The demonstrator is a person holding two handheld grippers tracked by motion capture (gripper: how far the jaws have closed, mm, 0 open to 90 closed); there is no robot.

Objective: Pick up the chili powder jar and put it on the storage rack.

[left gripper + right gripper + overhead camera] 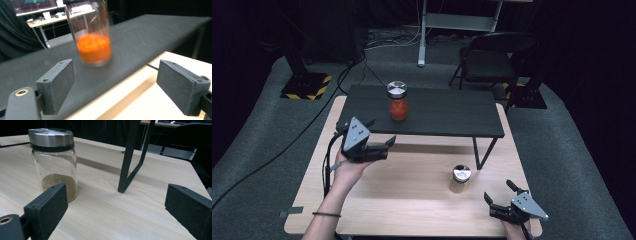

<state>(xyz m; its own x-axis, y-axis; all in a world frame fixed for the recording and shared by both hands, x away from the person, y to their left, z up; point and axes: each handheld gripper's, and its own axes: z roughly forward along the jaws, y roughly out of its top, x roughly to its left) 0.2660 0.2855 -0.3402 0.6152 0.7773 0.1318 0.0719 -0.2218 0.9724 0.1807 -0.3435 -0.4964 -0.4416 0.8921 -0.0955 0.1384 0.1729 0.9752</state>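
1. Right up front in the left gripper view, the left tongs (pixel 115 87) are sitting wide open with nothing between the pads. From above, they're hanging over the bench (pixel 422 200), just off the front-left edge of the dark raised shelf (pixel 442 117).

2. The jar of orange powder (pixel 93 37) is standing upright on that shelf, ahead of the open jaws and clear of them. It's looking blurry in that view, so I can't tell exactly how close the pads are getting.

3. Biggest risk, I'm guessing: the jar is tall and narrow with a heavy-looking metal lid (pixel 397 89). If one pad is bumping it before the other, it's tipping or skating along the shelf.

4. Second worry: the tongs are coming in low near the shelf edge, so a jaw could be clipping the shelf front and jolting it.

5. Glass is slick too. Pinching low or off-centre could mean it's swivelling or slipping out.

6. The right tongs (pixel 503 199) are also gaping open and holding nothing, parked at the bench's near right corner. The jar of tan powder (pixel 53 162) is sitting just ahead of them, near the shelf leg (pixel 132 157), so a careless swing there is knocking that one over.
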